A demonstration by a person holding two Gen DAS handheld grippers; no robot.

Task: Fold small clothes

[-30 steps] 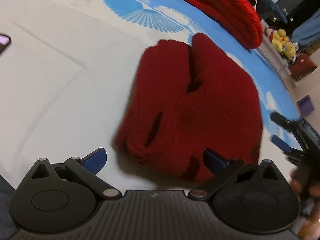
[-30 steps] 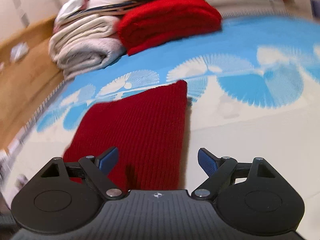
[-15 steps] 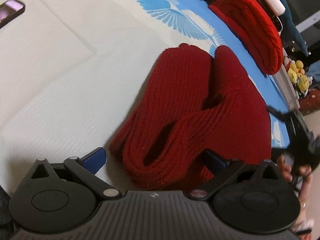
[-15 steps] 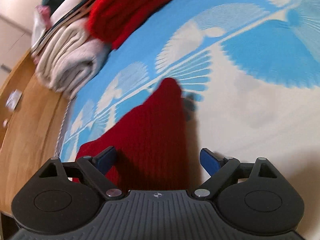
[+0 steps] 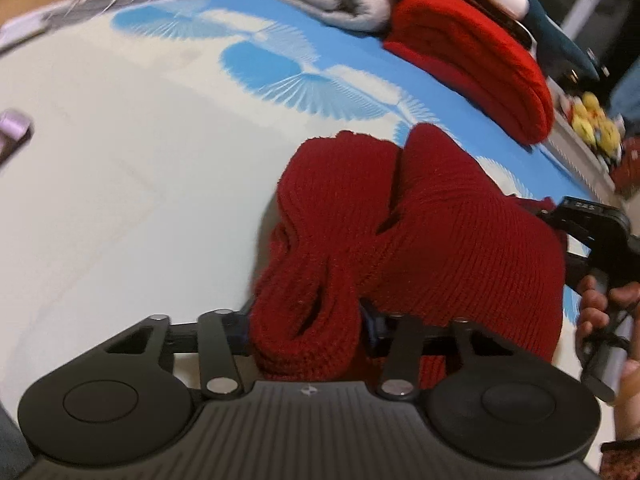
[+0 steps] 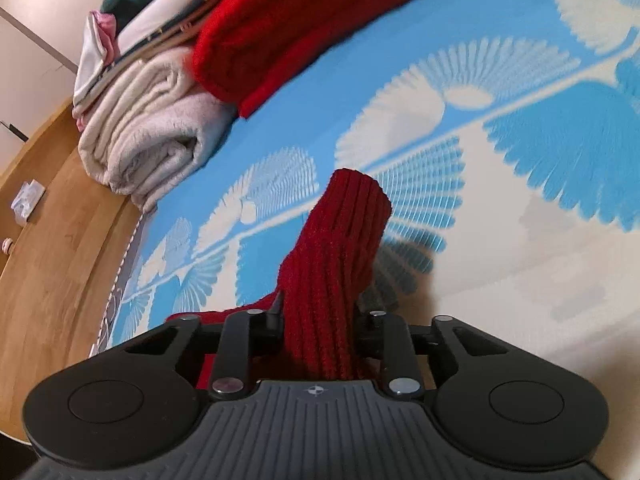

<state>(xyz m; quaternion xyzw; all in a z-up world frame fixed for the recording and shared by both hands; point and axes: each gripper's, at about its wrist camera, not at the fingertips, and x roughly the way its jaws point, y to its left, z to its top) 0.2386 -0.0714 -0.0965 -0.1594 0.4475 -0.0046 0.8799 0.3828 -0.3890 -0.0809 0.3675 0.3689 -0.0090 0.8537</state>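
A dark red knit garment (image 5: 420, 232) lies bunched on a blue and cream patterned mat (image 5: 160, 184). My left gripper (image 5: 308, 324) is shut on the garment's near folded edge, which bulges between the fingers. My right gripper (image 6: 320, 328) is shut on another part of the same dark red garment (image 6: 340, 248), and a ribbed end sticks up past the fingers. The right gripper also shows in the left wrist view (image 5: 592, 232) at the garment's right side, held by a hand.
A folded bright red knit (image 5: 472, 60) and folded pale towels (image 6: 148, 132) are stacked at the mat's far edge. A wooden floor (image 6: 52, 248) borders the mat. A phone (image 5: 12, 136) lies at the far left. Yellow toys (image 5: 596, 124) sit beyond the mat.
Both grippers were open over the flat garment; both have now closed on it, and the garment is bunched and lifted at the gripped edges.
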